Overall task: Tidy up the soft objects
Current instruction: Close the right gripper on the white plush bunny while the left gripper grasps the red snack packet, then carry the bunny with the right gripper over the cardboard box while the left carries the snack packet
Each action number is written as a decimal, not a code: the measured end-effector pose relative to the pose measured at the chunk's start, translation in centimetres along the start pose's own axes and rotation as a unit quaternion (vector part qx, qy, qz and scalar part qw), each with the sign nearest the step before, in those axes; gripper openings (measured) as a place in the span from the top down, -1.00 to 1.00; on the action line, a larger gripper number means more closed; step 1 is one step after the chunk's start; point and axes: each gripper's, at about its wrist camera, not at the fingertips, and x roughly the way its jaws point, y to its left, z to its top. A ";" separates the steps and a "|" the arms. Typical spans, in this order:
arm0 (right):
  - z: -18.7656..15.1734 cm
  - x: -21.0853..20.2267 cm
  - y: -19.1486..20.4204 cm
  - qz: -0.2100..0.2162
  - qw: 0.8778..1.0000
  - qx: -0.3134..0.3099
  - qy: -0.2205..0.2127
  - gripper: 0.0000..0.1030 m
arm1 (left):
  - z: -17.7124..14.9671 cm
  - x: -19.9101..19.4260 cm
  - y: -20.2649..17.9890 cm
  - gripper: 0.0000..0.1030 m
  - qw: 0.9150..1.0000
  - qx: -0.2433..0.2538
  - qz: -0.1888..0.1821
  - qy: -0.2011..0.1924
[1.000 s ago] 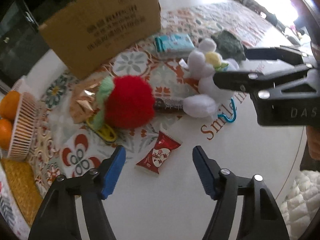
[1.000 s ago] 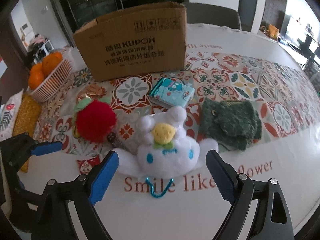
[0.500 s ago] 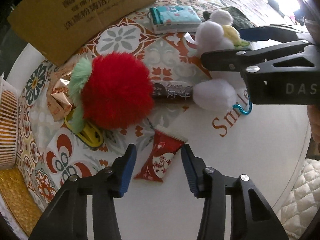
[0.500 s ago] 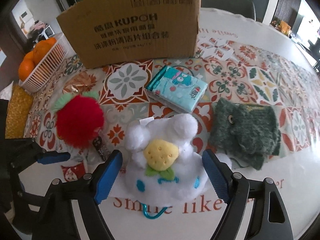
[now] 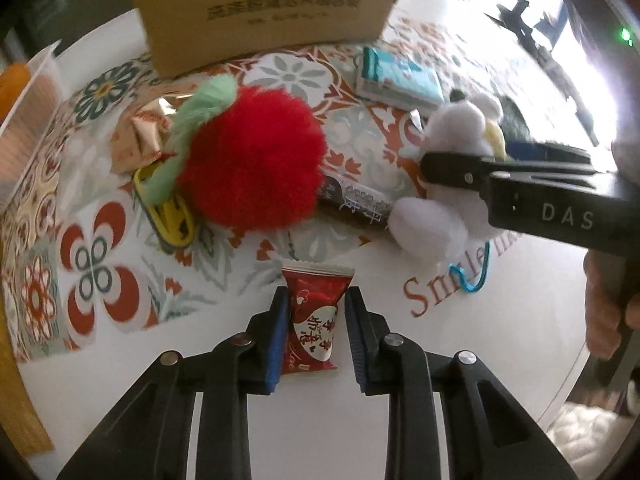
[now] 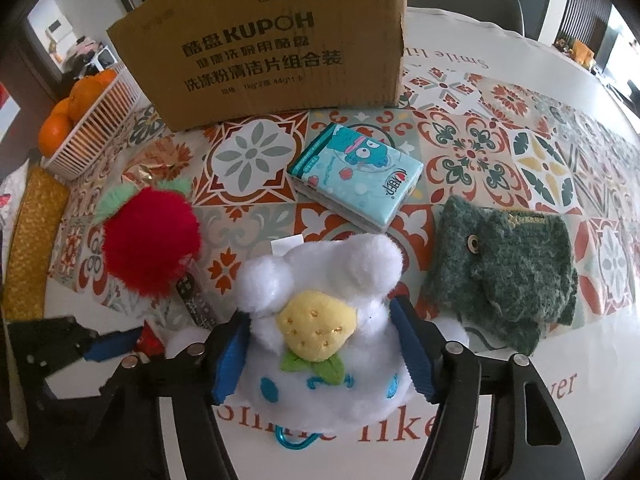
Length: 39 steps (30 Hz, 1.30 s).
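Observation:
My right gripper [image 6: 320, 350] is shut on the white plush toy [image 6: 320, 376], its blue pads pressing both sides; the plush also shows in the left wrist view [image 5: 444, 184]. My left gripper [image 5: 314, 330] has closed around a red candy packet [image 5: 314, 316] on the table, pads touching its sides. A red fluffy pom-pom with green leaves [image 5: 248, 160] lies just beyond it, also in the right wrist view [image 6: 150, 246]. A green knitted item [image 6: 504, 276] lies right of the plush. A cardboard box [image 6: 272, 48] stands behind.
A teal tissue pack [image 6: 356, 178] lies in front of the box. A white basket of oranges [image 6: 90, 114] stands at the far left. A gold wrapper [image 5: 140, 140], a yellow clip [image 5: 172, 216] and a dark snack bar [image 5: 356, 200] lie near the pom-pom.
Both grippers moved forward and down. The left jaws narrowed onto the red candy packet. The right jaws closed on the white plush.

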 end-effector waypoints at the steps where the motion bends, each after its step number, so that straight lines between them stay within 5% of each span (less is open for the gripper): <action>1: -0.1 -0.1 -0.1 0.004 1.000 0.001 0.000 -0.28 | -0.2 -0.2 0.1 0.46 1.000 -0.009 0.000 -0.006; 15: -1.5 -4.1 -0.3 0.034 0.999 0.005 -0.028 -0.24 | -2.1 -6.8 -1.7 0.47 0.987 -0.108 0.020 -0.114; 39: 1.9 -16.1 1.4 0.044 0.981 -0.019 -0.190 -0.25 | 2.2 -19.0 -3.5 0.47 0.955 -0.072 0.053 -0.284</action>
